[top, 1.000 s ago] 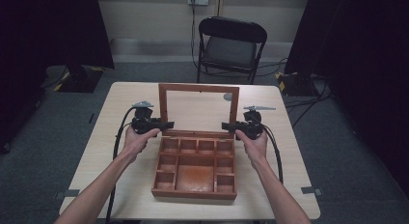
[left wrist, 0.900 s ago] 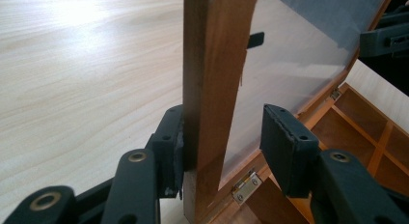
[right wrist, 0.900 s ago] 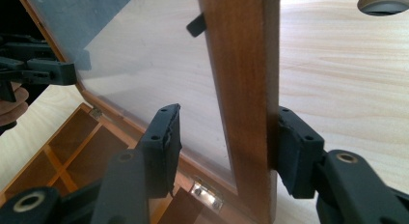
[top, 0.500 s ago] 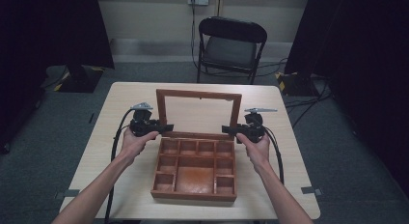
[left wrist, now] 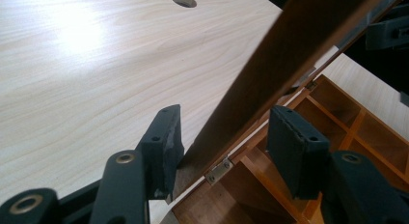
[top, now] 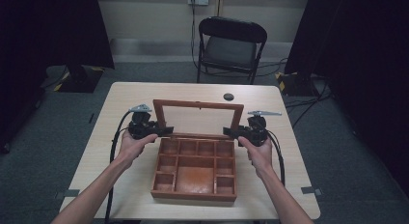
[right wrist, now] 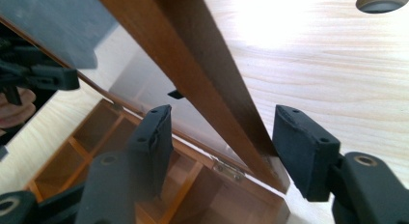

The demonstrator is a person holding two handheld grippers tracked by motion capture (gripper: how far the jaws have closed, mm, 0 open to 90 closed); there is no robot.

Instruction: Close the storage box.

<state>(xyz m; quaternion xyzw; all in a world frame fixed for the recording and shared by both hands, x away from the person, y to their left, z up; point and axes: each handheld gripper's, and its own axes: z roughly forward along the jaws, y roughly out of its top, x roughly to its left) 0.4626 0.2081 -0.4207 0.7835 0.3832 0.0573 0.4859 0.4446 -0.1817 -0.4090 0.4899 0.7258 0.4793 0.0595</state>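
Standing open on the near half of the pale wooden table (top: 125,103), the brown wooden compartment box (top: 195,173) has its glass-paned, wood-framed lid (top: 197,105) raised and leaning back from the hinges at its far edge. In the high view the left gripper (top: 161,130) sits at the lid's left side rail and the right gripper (top: 230,132) at its right side rail, each just above the box's rear corners, with a hand wrapped around each gripper body.

In the left gripper view the lid's rail (left wrist: 284,64) runs up between the two black jaws: one pad (left wrist: 166,147) touches the rail's lower edge, while the other pad (left wrist: 292,149) stands clear of it over the box's compartments. These jaws have just been opening, with the rail between them. A small brass hinge (left wrist: 218,171) shows just below.

In the right gripper view the rail (right wrist: 202,74) likewise passes between the jaws; both pads (right wrist: 304,147) stand apart from the wood, so nothing is clamped, and these jaws have also been opening.

Farther off lie a round grommet hole (top: 228,96) in the tabletop and a black folding chair (top: 231,48) beyond the table.
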